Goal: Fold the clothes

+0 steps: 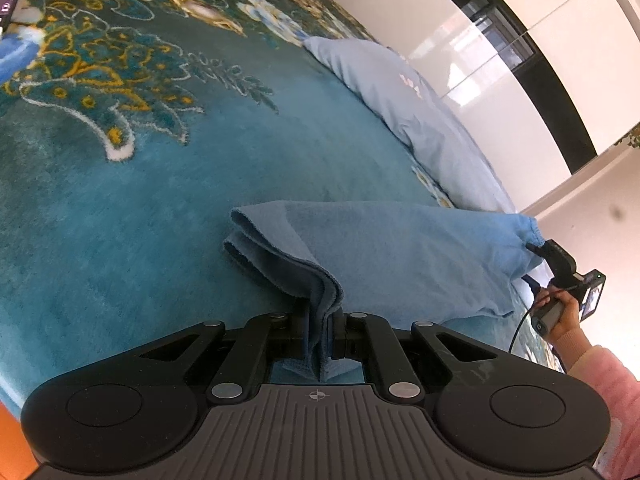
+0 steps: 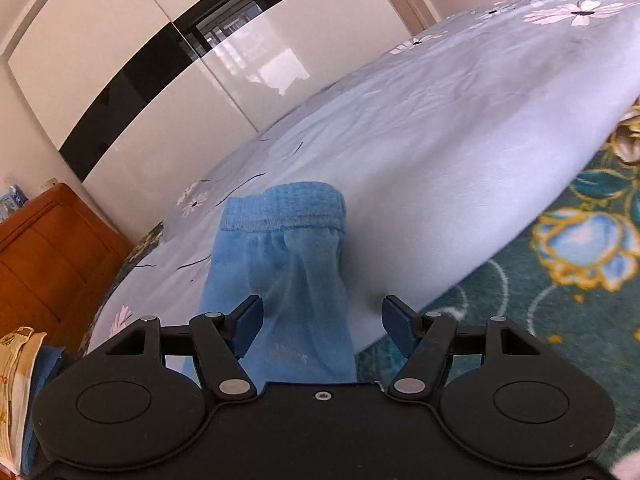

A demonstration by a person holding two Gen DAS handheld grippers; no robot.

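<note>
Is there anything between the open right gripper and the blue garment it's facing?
Nothing visible. The blue garment lies directly between the right gripper's spread fingers, with only the pale quilt behind it. The left gripper is shut on the garment's other end.

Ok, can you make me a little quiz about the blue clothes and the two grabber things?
1. True or false: the left gripper is pinching folded layers of the blue garment.
2. The right gripper is: A) shut on the garment, B) open with the garment's elastic-waist end hanging between its fingers, C) out of view.
3. Fill in: the garment rests on a teal blanket patterned with ____.

Key: 1 true; 2 B; 3 flowers.
</note>
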